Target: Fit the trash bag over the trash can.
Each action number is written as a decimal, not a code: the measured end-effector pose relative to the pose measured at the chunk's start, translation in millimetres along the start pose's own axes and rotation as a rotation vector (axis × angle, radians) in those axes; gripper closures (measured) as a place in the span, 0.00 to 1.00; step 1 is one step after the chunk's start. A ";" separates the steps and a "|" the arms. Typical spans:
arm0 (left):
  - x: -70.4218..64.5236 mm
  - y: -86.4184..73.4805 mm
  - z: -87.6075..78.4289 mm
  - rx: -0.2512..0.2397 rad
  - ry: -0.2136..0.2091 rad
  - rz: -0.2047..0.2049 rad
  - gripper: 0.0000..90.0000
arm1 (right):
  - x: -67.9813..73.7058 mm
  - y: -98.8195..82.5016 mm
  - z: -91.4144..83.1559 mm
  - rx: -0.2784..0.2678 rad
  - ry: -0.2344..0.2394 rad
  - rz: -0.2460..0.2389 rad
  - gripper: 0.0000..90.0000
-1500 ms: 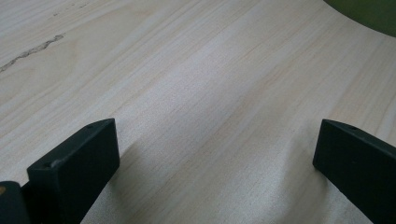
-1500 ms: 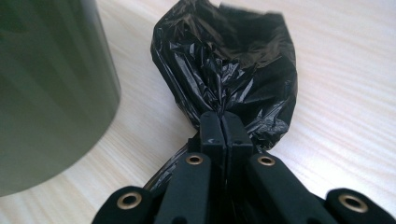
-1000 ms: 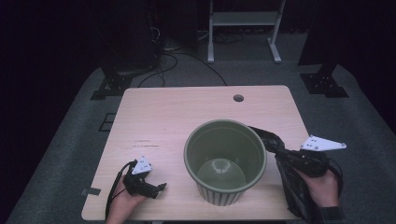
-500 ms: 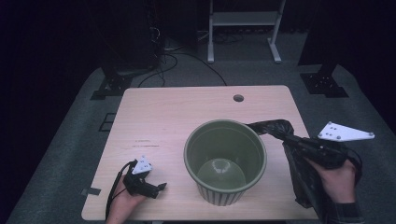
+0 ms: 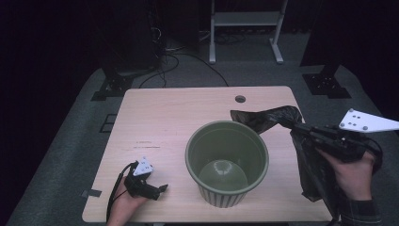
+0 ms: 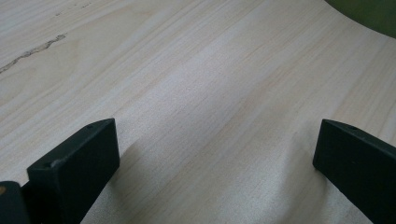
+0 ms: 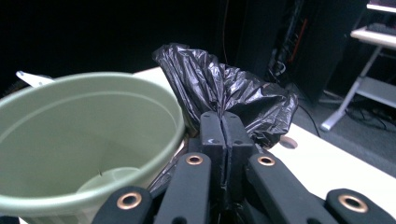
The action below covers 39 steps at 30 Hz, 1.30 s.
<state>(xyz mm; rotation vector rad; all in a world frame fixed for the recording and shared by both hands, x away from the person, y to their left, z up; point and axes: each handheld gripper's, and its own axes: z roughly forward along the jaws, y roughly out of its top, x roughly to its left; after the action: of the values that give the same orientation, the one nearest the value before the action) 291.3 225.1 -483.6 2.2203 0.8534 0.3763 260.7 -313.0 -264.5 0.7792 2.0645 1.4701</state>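
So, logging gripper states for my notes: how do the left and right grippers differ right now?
The left gripper is open and holds nothing; the right gripper is shut on the black bag. The left rests low on the table; the right is raised beside the green bin. Both have black jaws.

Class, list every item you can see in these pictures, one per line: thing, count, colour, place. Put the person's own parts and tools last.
Bin: one, olive green, upright and empty, on the near middle of the table.
Bin bag: one, black, crumpled, pinched in the right claw beside the bin's right rim, its tail hanging down.
Table: one, pale wood, with a round hole near its far edge.
Stand: one, white, on the floor beyond the table.
Cables: several, black, on the floor beyond the table.
Left claw: one, black, jaws wide apart, low over the table's near left.
Right claw: one, black, jaws closed on the bag.
Hands: two, left, right.
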 end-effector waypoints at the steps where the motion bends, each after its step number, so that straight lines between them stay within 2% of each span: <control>1: 0.0 0.0 0.0 0.000 0.000 0.000 0.00 | 0.5 3.2 -0.4 -0.006 0.002 -0.007 0.99; 14: -0.1 0.0 0.2 -0.002 0.001 -0.001 0.00 | 17.6 47.5 -10.8 -0.070 0.035 -0.093 0.99; 25: -0.5 0.3 0.6 -0.002 0.006 -0.004 0.00 | 32.1 74.1 -30.3 -0.122 0.049 -0.149 0.99; 31: -0.6 0.3 0.6 -0.003 0.007 -0.005 0.00 | 38.5 73.1 -38.9 -0.139 0.080 -0.146 0.99; 39: -0.7 0.4 0.5 -0.001 0.008 -0.005 0.00 | 46.8 53.9 -33.6 -0.115 0.124 -0.133 0.99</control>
<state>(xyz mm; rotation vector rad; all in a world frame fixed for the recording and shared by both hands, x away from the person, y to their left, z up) 291.3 224.2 -483.7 2.2164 0.8631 0.3834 213.5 -289.3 -205.8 0.5083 2.0571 1.5808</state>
